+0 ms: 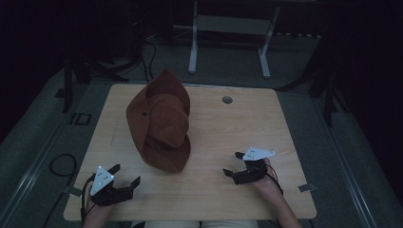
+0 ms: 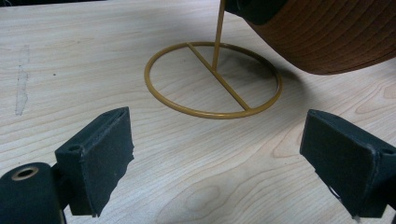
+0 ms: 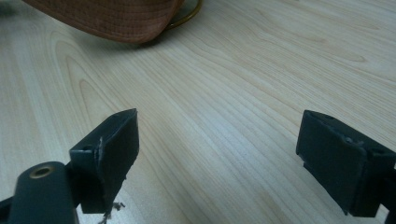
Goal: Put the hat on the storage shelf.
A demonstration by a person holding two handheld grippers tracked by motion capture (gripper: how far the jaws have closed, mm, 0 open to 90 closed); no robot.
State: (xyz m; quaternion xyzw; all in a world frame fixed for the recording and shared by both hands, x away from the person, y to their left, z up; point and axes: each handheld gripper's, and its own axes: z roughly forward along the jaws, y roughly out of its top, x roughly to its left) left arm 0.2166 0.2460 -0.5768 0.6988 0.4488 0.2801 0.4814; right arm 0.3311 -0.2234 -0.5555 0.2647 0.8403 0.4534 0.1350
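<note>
The brown hat [image 1: 161,124] is hiding most of its gold wire stand [image 2: 212,79]; the left gripper [image 1: 125,176] and right gripper [image 1: 234,164] are resting near it, jaws apart

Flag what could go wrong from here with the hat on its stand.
1. The brown hat hangs on a thin gold wire stand with a light ring base; a sideways nudge could tip both over.
2. The hat's brim overhangs the ring, so a lift that drags the brim may pull the stand along.
3. Both the left gripper and right gripper are open and low; their jaws could scrape the table.
</note>
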